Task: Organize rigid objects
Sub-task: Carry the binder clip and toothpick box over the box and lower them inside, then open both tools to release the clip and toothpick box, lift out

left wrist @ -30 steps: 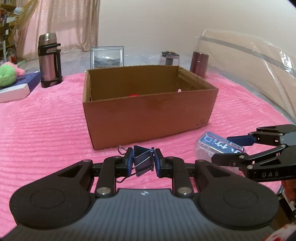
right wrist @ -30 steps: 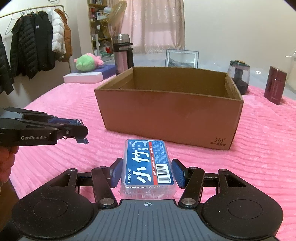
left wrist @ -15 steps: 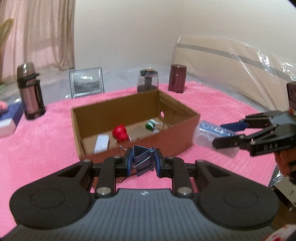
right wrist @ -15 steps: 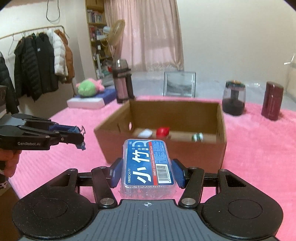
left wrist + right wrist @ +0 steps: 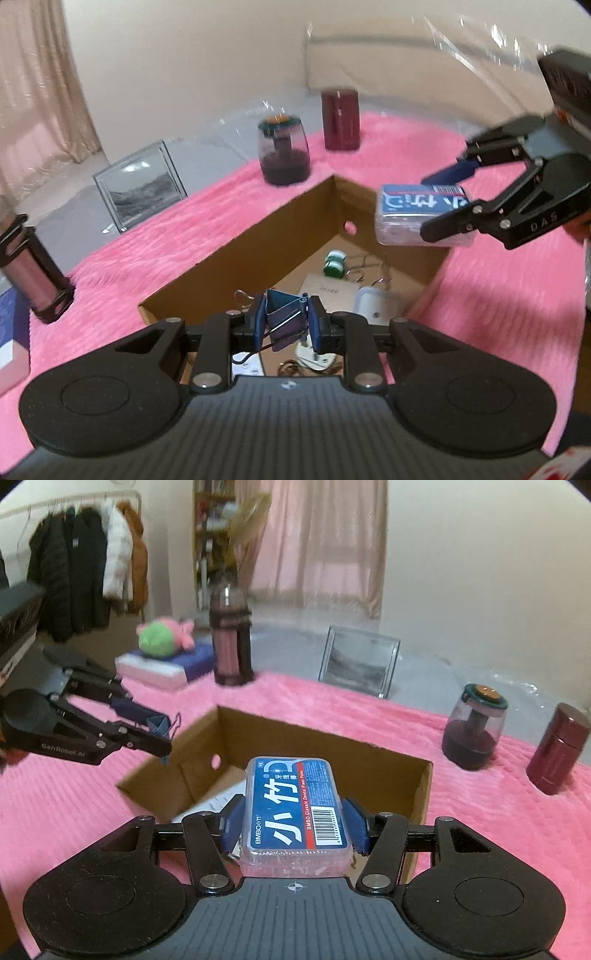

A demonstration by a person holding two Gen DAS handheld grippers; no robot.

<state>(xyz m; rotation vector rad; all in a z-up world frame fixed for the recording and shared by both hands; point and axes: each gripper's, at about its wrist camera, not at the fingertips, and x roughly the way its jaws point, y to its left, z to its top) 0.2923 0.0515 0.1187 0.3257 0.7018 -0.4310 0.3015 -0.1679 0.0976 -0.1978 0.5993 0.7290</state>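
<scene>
Now, under both my grippers lies the pink blanket [image 5: 192, 236], and on it the open cardboard box [image 5: 258, 254]. My left gripper [image 5: 286, 326] hangs above the box's near corner; my right gripper [image 5: 295, 823] hangs above the box's near wall, with the open inside just ahead of it.

Beyond the box, well past my fingertips, stand a picture frame [image 5: 358, 662], a steel flask [image 5: 231, 635], a dark glass jar [image 5: 472, 727] and a maroon tin [image 5: 557, 749]. The flask is far off to the left of my left gripper.

Right gripper: jaws part-way open and clamped on the sides of a clear floss-pick box [image 5: 295, 808] with a blue label. The label faces up and the box lies lengthwise between the blue pads. From the left wrist view it sits over the box's right wall.

Left gripper: jaws pressed in as far as they go on a blue binder clip [image 5: 284, 321], wire handles sticking out to either side.

Below my left fingers, on the box floor: a white plug [image 5: 314, 356], a card [image 5: 325, 291], a small green item [image 5: 334, 264], loose wire clips. Blurred; finer detail unreadable.
</scene>
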